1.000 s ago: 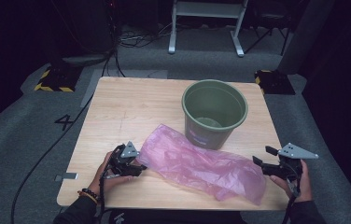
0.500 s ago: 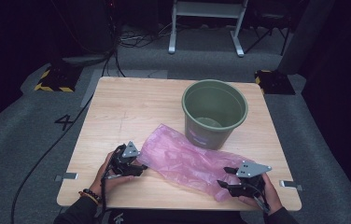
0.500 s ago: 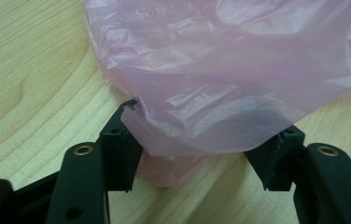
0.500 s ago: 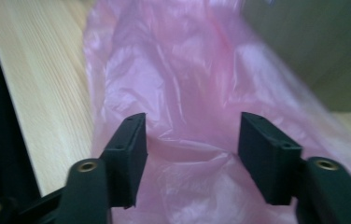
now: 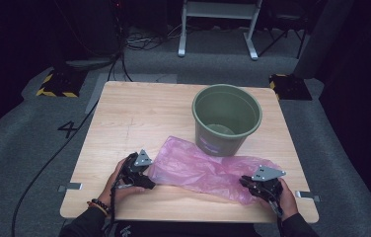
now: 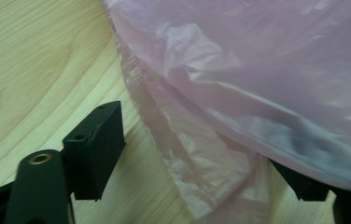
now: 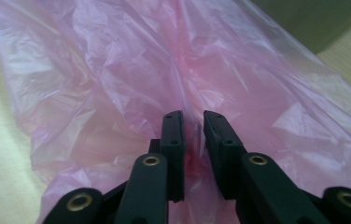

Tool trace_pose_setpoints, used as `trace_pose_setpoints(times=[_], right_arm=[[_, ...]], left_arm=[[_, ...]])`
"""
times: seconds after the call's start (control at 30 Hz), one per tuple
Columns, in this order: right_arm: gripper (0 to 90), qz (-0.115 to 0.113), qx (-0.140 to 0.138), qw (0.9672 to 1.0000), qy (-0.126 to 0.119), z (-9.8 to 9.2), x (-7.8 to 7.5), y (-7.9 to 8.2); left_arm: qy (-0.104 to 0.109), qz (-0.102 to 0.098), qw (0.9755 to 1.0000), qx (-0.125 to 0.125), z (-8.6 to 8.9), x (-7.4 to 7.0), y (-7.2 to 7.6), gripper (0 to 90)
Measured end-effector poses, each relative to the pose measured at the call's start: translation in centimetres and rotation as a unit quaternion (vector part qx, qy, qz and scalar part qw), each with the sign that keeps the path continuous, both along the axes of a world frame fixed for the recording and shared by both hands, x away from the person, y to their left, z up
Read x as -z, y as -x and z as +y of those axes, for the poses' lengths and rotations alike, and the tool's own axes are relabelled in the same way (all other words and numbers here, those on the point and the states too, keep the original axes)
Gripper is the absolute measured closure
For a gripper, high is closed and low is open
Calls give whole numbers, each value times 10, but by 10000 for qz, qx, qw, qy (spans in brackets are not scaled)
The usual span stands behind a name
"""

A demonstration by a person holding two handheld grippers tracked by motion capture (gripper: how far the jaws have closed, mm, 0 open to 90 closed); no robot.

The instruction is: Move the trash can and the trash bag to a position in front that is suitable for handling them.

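Observation:
A crumpled pink plastic bag lies across the near half of the wooden table, its far edge against a green bucket. My left gripper sits at the bag's left end. In the left gripper view the gripper is open and its jaws have just been opening, with the bag's edge loose between them. My right gripper is at the bag's right end. Its jaws have just been closing and stand nearly together, pinching a fold of the bag.
The bucket stands upright and empty at the table's right centre. Small metal brackets stick out at the near table corners. On the grey floor behind lie cables, yellow-black blocks and a white metal stand.
My right gripper has come in from the table's right edge, leftward and down, onto the bag's right end, and its jaws have narrowed. The left hand has stayed in place.

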State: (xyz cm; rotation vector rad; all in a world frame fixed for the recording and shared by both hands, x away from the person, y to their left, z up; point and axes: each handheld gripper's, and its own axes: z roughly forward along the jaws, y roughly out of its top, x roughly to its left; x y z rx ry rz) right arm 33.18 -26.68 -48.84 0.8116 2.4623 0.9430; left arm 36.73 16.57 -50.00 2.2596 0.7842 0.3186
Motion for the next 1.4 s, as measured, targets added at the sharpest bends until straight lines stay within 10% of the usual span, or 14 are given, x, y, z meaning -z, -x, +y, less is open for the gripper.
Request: trace_pose_setpoints(times=[0.17, 0.4, 0.63, 1.0, 1.4], right_arm=[[789, -69, 305, 9995, 53, -9, 2, -10], [430, -201, 516, 9983, -164, -19, -7, -10], [293, -418, 392, 9975, -403, -12, -29, 2], [239, -681, -553, 9949, -501, 45, -54, 34], [229, -522, -1160, 9918, -158, 112, -30, 39]], left_arm=[[-50, -43, 9999, 144, -6, -1, 2, 198], [241, -102, 9996, 51, 11, -8, 5, 168], [230, -41, 9997, 19, 21, -5, 11, 192], [144, -48, 9998, 142, 10, -4, 13, 269], [111, 40, 9997, 234, -2, -2, 10, 306]])
